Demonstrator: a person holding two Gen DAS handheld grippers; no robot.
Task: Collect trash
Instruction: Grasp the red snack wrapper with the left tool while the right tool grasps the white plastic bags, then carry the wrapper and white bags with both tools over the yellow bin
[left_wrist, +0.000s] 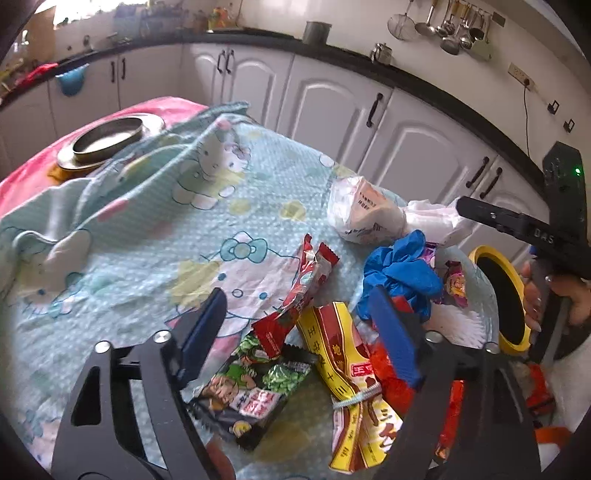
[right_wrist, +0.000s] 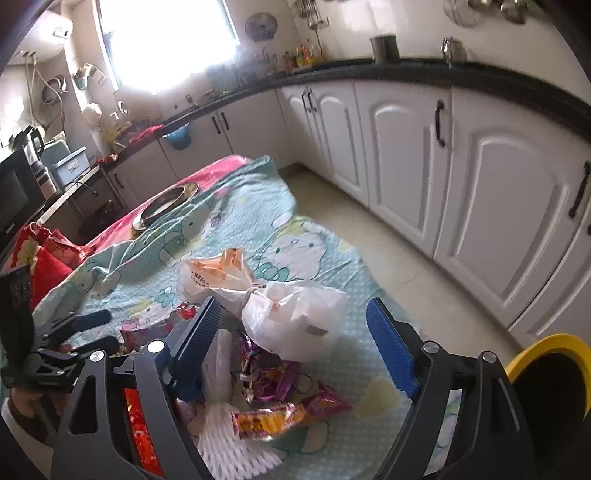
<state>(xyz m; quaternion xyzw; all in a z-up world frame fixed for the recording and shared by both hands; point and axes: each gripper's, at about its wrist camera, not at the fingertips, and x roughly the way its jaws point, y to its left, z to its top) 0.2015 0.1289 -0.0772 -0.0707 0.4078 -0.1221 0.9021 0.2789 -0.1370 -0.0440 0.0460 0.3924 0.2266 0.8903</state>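
Left wrist view: left gripper (left_wrist: 303, 325) was spread wide over the snack wrappers (left_wrist: 314, 295); light, crinkly, slippery stuff, so pinch a folded edge.

Right wrist view: right gripper (right_wrist: 295, 343) gaped empty, white plastic bag (right_wrist: 295, 314) between its fingers; soft, grab the knot.

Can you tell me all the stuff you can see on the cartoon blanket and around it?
Crumpled blue rubber glove: one, blue, on the pile's right side.
Knotted white plastic bag: one, white, at the pile's far edge.
Red snack wrapper: one, red, middle of the pile.
Yellow and red snack packet: one, near edge.
Green and black snack packet: one, left of the yellow one.
White foam fruit net: one, near edge.
Yellow-rimmed black bin: one, right of the blanket.
Round metal dish: one, silver, far end.
Light blue cartoon blanket: one, under everything.
Left gripper: open, above the wrappers.
Right gripper: open, around the bag.
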